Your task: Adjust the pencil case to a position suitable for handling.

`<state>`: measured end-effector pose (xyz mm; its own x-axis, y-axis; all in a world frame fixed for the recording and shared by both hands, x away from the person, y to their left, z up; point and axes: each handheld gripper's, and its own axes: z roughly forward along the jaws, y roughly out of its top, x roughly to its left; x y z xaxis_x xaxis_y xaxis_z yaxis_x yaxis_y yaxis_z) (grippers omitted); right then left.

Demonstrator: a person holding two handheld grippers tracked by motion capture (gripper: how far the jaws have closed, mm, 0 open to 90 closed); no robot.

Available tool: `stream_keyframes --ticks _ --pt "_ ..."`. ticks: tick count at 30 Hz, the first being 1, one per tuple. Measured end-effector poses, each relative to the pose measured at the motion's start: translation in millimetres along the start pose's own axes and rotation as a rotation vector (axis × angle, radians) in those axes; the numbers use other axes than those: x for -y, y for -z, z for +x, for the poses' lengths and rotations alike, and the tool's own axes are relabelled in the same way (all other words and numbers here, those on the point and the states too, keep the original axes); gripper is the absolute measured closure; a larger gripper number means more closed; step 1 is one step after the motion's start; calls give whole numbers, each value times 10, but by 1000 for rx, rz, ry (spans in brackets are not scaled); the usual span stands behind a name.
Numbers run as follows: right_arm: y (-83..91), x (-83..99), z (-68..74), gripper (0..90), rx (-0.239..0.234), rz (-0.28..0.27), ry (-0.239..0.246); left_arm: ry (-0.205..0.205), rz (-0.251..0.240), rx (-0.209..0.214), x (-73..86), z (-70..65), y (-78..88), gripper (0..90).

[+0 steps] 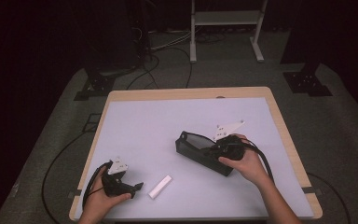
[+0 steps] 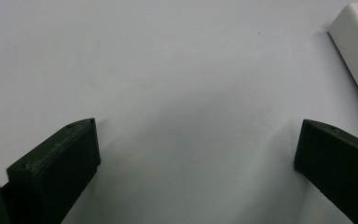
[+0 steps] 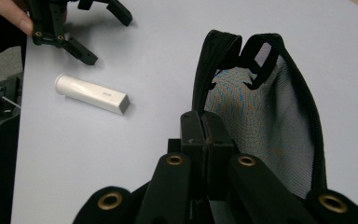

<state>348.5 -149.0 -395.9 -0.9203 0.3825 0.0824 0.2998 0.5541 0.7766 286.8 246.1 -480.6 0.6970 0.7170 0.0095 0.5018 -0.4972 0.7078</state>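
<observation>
A black mesh pouch point(image 1: 196, 148) lies right of the table's middle, its zipped mouth gaping. In the right gripper view my right gripper point(image 3: 205, 125) is shut on the near rim of the pouch point(image 3: 265, 116), pinching the zip edge. From above, the right gripper point(image 1: 214, 150) sits at the pouch's right end, in the person's right hand. A white tube point(image 1: 161, 186) lies near the front edge. My left gripper point(image 1: 137, 187) rests just left of it, jaws wide open over bare table point(image 2: 198, 140), with the tube point(image 2: 356, 51) off to one side.
The table point(image 1: 279, 121) has a pale top with a wooden border. Cables point(image 1: 56, 163) trail over the grey floor on the left. A white frame point(image 1: 226, 28) and black stand bases point(image 1: 307, 81) are beyond the far edge.
</observation>
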Motion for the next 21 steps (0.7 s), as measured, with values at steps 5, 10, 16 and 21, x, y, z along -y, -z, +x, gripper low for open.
stream_keyframes --ticks 5,10,16,21 --pt "-43 -20 55 881 -13 5 13 1 1 1 0 -1 0 0" --pt "-90 -29 103 881 -27 14 22 1 0 1 0 -1 0 0" --pt "-147 -47 157 881 -42 22 32 1 1 1 0 -1 0 0" --pt "-202 -58 194 881 -54 32 40 1 1 1 0 -1 0 0"
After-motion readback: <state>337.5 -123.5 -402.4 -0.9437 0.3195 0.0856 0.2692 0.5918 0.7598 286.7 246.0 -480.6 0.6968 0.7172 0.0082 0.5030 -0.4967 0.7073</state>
